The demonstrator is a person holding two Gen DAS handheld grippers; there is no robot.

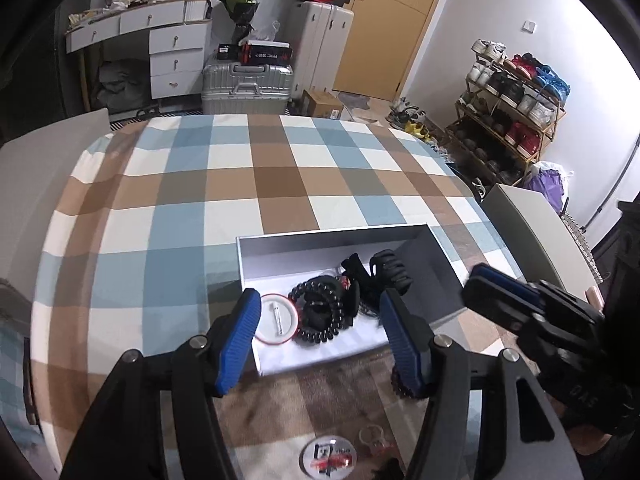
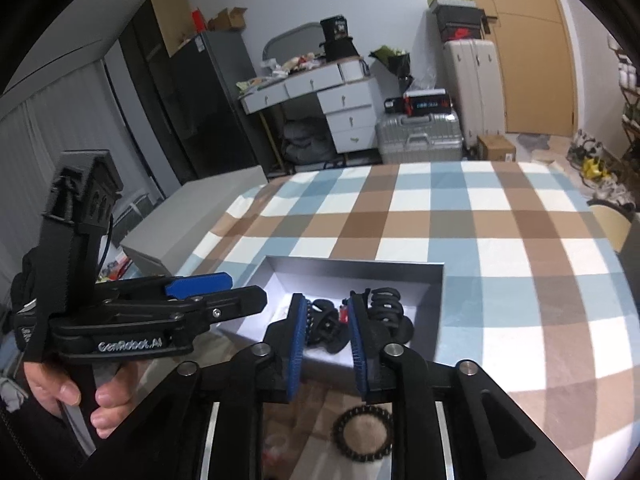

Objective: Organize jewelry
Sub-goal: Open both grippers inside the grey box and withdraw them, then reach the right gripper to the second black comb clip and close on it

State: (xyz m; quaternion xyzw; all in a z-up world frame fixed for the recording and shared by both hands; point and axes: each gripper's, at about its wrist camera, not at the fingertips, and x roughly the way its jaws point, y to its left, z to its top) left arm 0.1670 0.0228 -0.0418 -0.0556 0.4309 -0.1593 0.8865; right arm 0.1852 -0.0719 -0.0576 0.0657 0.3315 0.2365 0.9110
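Observation:
A grey open box (image 1: 332, 240) sits on the checked tablecloth and holds a round badge (image 1: 278, 319), a black coiled hair tie (image 1: 320, 312) and black claw clips (image 1: 390, 270). My left gripper (image 1: 320, 324) is open and empty above the box's near edge. My right gripper (image 2: 326, 340) is open and empty, just before the box (image 2: 356, 270). A black bead bracelet (image 2: 363, 434) lies on the cloth under it. Another badge (image 1: 328, 458) and a small ring item (image 1: 372, 438) lie on the cloth below my left gripper.
The checked tablecloth (image 1: 256, 184) covers the table. A grey chair back (image 1: 48, 160) stands at the left and a white one (image 1: 528, 224) at the right. Suitcases, a desk and a shoe rack stand beyond the table.

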